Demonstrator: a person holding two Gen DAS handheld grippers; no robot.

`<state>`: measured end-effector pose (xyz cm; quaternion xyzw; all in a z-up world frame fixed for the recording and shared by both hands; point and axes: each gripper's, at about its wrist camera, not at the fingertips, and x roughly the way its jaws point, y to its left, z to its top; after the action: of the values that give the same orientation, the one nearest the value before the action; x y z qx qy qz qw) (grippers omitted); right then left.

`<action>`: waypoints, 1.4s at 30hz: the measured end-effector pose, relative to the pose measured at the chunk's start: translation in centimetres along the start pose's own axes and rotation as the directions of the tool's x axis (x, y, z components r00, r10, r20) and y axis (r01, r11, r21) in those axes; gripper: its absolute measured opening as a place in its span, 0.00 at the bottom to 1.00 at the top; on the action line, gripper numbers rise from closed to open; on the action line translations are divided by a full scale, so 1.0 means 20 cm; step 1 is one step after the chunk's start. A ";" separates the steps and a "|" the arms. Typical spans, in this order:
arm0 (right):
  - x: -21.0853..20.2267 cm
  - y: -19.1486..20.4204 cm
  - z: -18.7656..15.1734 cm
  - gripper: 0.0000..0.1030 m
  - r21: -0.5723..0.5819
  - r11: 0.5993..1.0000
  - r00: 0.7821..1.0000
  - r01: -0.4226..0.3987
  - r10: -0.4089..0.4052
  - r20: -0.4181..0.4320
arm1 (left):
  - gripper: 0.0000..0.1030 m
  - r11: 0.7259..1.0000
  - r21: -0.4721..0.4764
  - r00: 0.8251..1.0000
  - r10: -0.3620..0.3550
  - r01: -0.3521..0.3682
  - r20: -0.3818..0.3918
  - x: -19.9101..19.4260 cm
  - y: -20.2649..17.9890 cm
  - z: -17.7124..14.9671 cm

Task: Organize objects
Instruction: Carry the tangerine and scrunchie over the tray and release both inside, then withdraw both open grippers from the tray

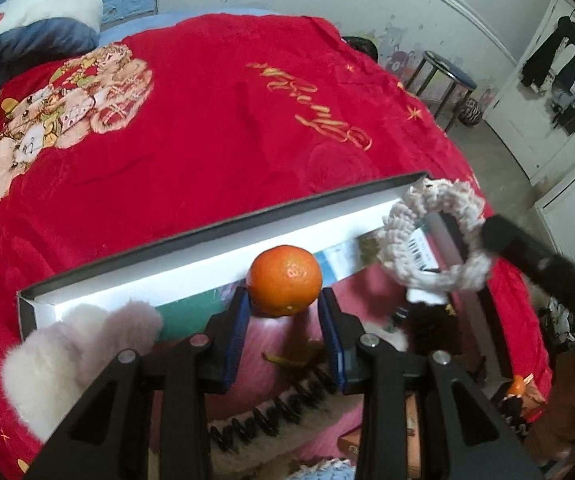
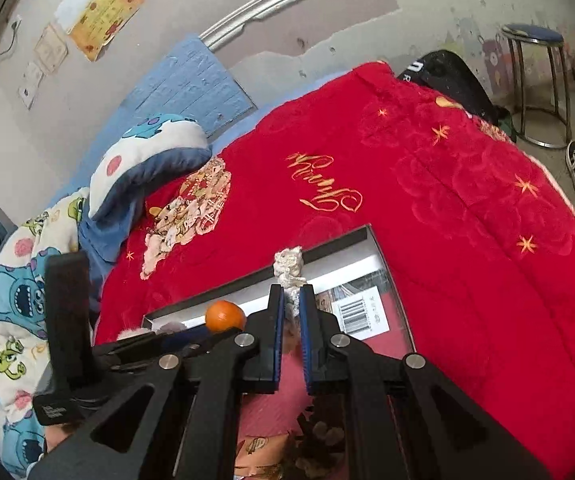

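- We held the left gripper point(image 1: 284, 300) over a shallow open box point(image 1: 191, 236) lying on the red blanket point(image 1: 207, 140) of the bed.
- Its jaws stood moderately apart, clamped on an orange tangerine point(image 1: 284, 280) gripped between the blue pads point(image 1: 240, 316) near their tips.
- The tangerine hung above the box interior, close to the white inner wall at the far side.
- We held the right gripper point(image 2: 292, 300) over the same box; its jaws were nearly closed, pinching a cream crocheted ring point(image 1: 435, 236).
- From the left wrist view the ring hung over the right end of the box, with a barcode label point(image 1: 419, 250) visible through its opening.
- From the right wrist view only a bunched edge of the ring point(image 2: 289, 266) showed above the fingertips.
- A fluffy white item point(image 1: 75, 352) sat at the left end of the box.
- A black coiled spring-like item point(image 1: 275, 408) lay lower in the box on pink lining.
- A blue-topped stool point(image 2: 535, 80) stood on the floor beyond the bed.
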<state>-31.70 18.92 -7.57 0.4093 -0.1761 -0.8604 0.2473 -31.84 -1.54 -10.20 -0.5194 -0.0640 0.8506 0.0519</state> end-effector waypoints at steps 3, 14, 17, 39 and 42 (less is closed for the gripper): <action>-0.01 0.02 0.00 0.07 -0.010 1.000 1.000 0.030 -0.030 0.009 | 0.33 1.000 0.006 1.000 -0.001 0.001 0.007 0.00 0.00 -0.01; -0.03 0.00 0.00 1.00 0.019 0.998 0.998 0.055 -0.056 0.019 | 0.78 0.999 -0.039 0.999 -0.033 0.032 -0.040 -0.05 0.00 -0.01; -0.14 0.02 0.02 1.00 0.022 0.999 0.996 0.029 -0.030 0.083 | 0.79 0.990 -0.086 0.991 -0.115 0.109 -0.063 -0.11 0.03 -0.01; -1.13 0.15 -0.43 1.00 -0.016 0.988 0.944 0.151 -0.139 0.301 | 0.89 0.978 0.122 0.937 -0.198 0.169 0.288 -1.19 0.01 -0.74; -1.16 0.10 -0.53 1.00 0.041 0.983 0.947 0.181 -0.185 0.264 | 0.89 0.973 0.131 0.934 -0.222 0.191 0.282 -1.21 -0.02 -0.81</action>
<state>-10.06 29.47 1.34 0.3064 -0.1758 -0.9254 0.1372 -6.30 -4.03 3.77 -0.3740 -0.0819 0.9103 0.1572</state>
